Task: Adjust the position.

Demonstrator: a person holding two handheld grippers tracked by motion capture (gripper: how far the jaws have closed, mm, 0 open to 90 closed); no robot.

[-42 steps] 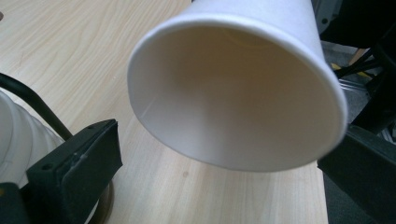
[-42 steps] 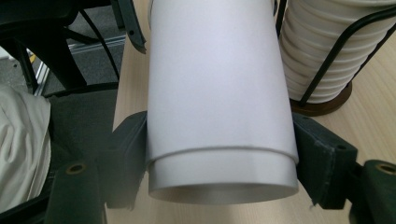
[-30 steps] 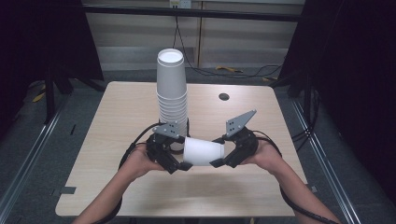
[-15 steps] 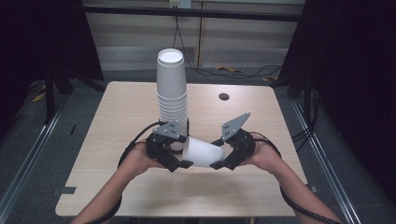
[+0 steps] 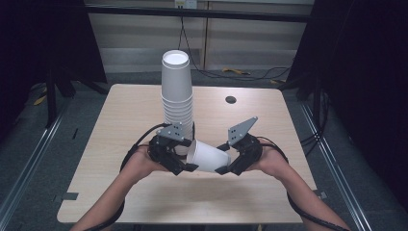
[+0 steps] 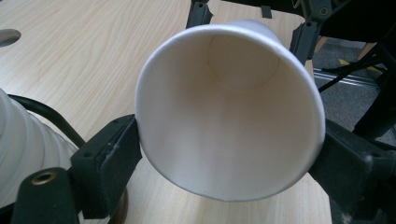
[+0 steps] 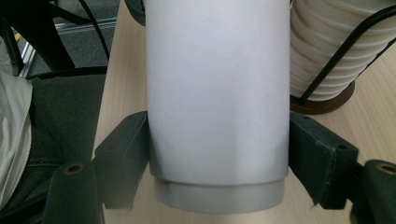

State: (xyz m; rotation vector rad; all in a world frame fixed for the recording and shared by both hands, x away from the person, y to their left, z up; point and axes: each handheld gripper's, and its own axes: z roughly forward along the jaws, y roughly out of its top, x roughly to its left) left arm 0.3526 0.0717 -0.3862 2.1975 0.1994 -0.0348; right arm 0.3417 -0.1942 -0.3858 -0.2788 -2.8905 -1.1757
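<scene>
**Desk:** Where is the cup, and who has it?

**Me:** The single white paper cup (image 5: 208,156) lies sideways above the table's near edge; my right gripper (image 7: 217,154) is clamped on its base end; my left gripper (image 6: 229,154) has just been closing, jaws now pressing the rim.

**Desk:** The risk?

**Me:** I judge the thin rim could buckle if I squeeze further; the tall stack of white paper cups (image 5: 176,91) stands just behind, easily toppled.
</scene>
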